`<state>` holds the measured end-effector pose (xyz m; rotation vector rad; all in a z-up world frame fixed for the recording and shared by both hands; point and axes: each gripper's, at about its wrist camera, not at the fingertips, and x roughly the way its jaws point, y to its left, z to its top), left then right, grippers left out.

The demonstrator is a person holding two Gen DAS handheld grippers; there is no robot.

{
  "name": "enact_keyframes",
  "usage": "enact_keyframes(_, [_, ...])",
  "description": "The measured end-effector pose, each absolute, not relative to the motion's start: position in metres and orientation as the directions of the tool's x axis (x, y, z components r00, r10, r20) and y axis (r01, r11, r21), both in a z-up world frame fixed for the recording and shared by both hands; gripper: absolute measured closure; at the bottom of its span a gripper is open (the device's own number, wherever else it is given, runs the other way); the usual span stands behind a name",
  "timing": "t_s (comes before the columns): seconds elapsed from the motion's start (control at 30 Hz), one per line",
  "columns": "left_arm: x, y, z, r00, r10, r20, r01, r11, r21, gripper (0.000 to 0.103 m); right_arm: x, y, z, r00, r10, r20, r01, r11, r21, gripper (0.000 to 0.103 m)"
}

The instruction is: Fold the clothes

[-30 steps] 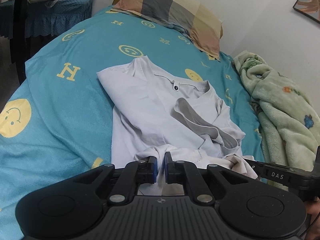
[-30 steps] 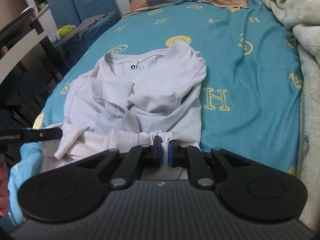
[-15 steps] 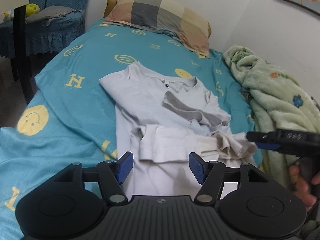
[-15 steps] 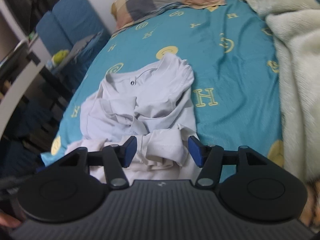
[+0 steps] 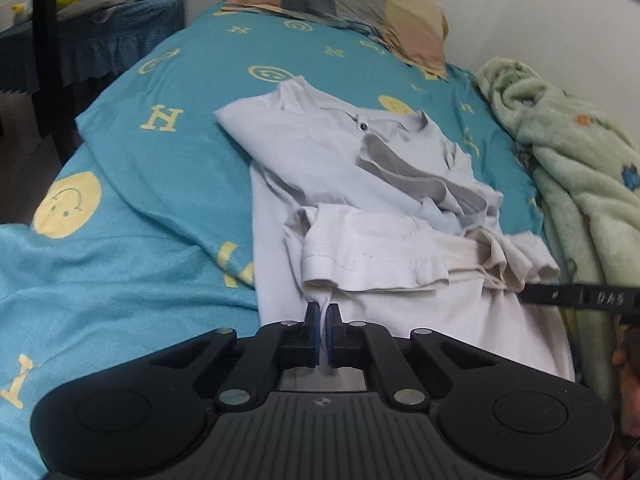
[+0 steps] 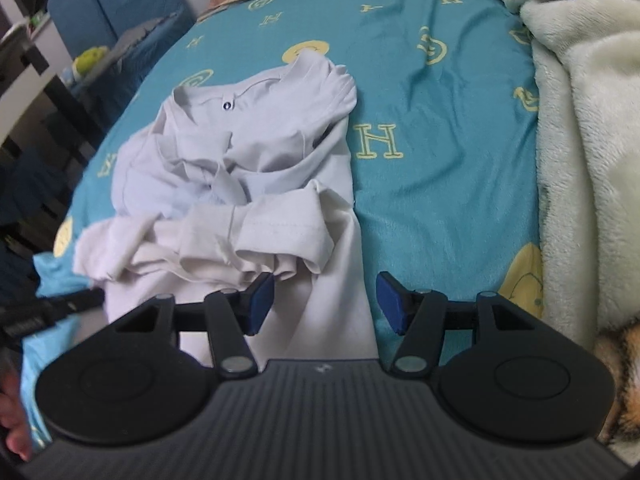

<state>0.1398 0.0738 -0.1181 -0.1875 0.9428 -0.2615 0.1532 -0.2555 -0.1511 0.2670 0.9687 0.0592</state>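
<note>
1. The pale grey shirt (image 5: pixel 320 168) lies on the teal bedspread (image 5: pixel 168 168), filling the middle of the left wrist view from the button collar in the upper centre down to the hem at the lower centre.
2. Its long axis runs up and down the frame. The collar (image 5: pixel 384 120) points away toward the checked pillow (image 5: pixel 344 4), and the hem points toward the grippers.
3. A bunched band of cloth, part of the lower shirt turned up, lies rumpled across the middle of the shirt.
4. The left gripper (image 5: pixel 322 316) has its blue pads pressed together on a small tuck of the shirt's fabric at the lower centre of its view.
5. The right gripper (image 6: pixel 325 304) stands wide apart and holds nothing. Its left pad hangs over the shirt's lower part, and its right pad over bare bedspread.
6. The cloth looks light, thin and limp. It will probably sag and crease rather than keep an edge, and a single pinch would likely drag it askew.
7. The stitched hem or a corner seems the firmest hold, with one gripper at each side.
8. A fleecy green blanket (image 5: pixel 568 152) lies at the right edge of the frame, close to the shirt's side.
</note>
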Motion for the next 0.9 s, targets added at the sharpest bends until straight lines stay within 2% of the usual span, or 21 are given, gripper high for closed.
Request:
enact_keyframes(0.17, [0.129,0.086,-0.095,0.614,-0.291,-0.734,0.098,0.950,-0.295,0.101,0.152,-0.255,-0.147,0.592,0.187,-0.784,0.050,0.962,0.267,0.044])
enact_keyframes(0.47, [0.128,0.086,-0.096,0.591,-0.282,-0.756,0.077,0.952,-0.296,0.099,0.156,-0.252,-0.153,0.572,0.202,-0.795,0.039,0.961,0.273,0.044])
enact_keyframes(0.57, [0.128,0.087,-0.097,0.580,-0.287,-0.763,0.070,0.950,-0.304,0.096,0.148,-0.255,-0.141,0.599,0.224,-0.769,0.044,0.950,0.310,0.044])
enact_keyframes(0.77, [0.125,0.089,-0.098,0.558,-0.299,-0.774,0.056,0.944,-0.325,0.070,0.117,-0.262,-0.117,0.626,0.253,-0.737,0.087,0.917,0.388,0.044])
enact_keyframes(0.83, [0.115,0.090,-0.089,0.547,-0.327,-0.771,0.047,0.931,-0.362,0.053,0.105,-0.264,-0.114,0.612,0.273,-0.743,0.117,0.897,0.426,0.044])
enact_keyframes(0.9, [0.104,0.092,-0.080,0.514,-0.369,-0.775,0.042,0.913,-0.407,0.042,0.095,-0.267,-0.113,0.589,0.298,-0.751,0.151,0.873,0.464,0.044])
